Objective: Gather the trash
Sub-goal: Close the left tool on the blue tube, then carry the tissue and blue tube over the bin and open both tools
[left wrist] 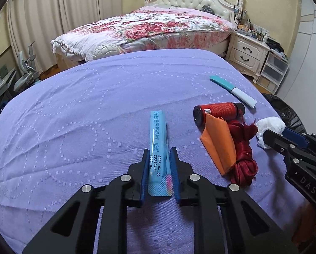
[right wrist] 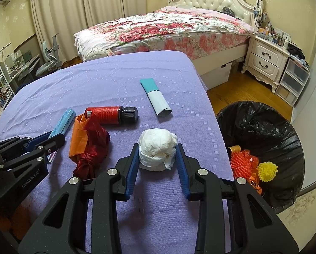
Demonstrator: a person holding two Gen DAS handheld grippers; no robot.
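Left claw (left wrist: 159,154) clamped on blue sachet (left wrist: 158,131), date print "2025.04.02" and "20250401", flat on purple desk (left wrist: 73,127). My right claw (right wrist: 157,148) grips white tissue wad (right wrist: 157,148) beside bin (right wrist: 263,122). Claw bodies marked "GenRobot.AI", "DAS".

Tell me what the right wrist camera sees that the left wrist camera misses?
Only the right wrist view shows inside the black-lined trash bin, with an orange mesh bundle and a yellow spiky ball.

Only the left wrist view shows the left gripper shut on the long blue printed sachet, date stamp readable.

Both show the purple tablecloth, red bottle with black cap, orange and dark red cloth bundle, teal and white folded packet, and the right gripper shut on the crumpled white tissue ball.
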